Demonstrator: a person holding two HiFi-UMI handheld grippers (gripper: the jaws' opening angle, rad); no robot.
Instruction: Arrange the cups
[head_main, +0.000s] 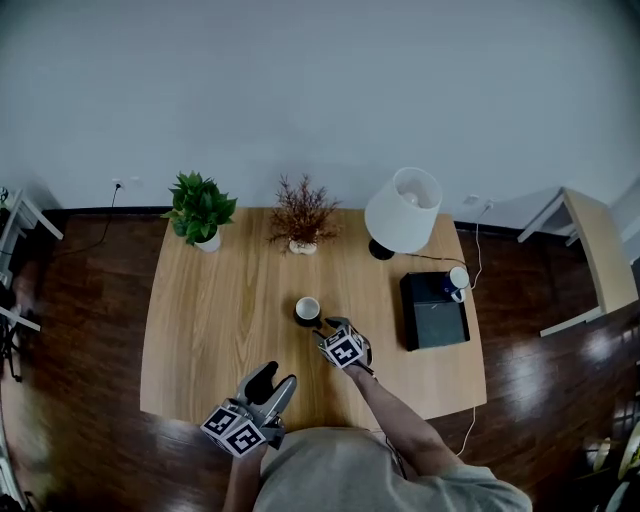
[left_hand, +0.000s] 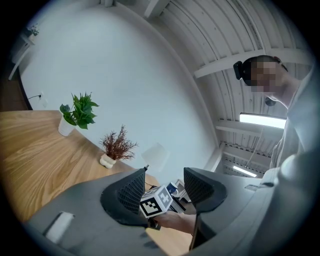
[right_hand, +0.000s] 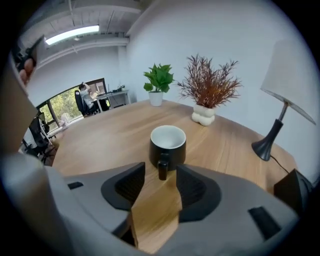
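R claw (right_hand: 160, 181) spread, tilted down, handle of black cup (right_hand: 167, 145) just ahead of tips, L claw (left_hand: 164, 189) level, spread, empty

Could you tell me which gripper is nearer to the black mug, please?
Right. The right gripper is just short of the black white-lined mug, open jaws facing its handle; the left gripper is back at the wooden table's near edge.
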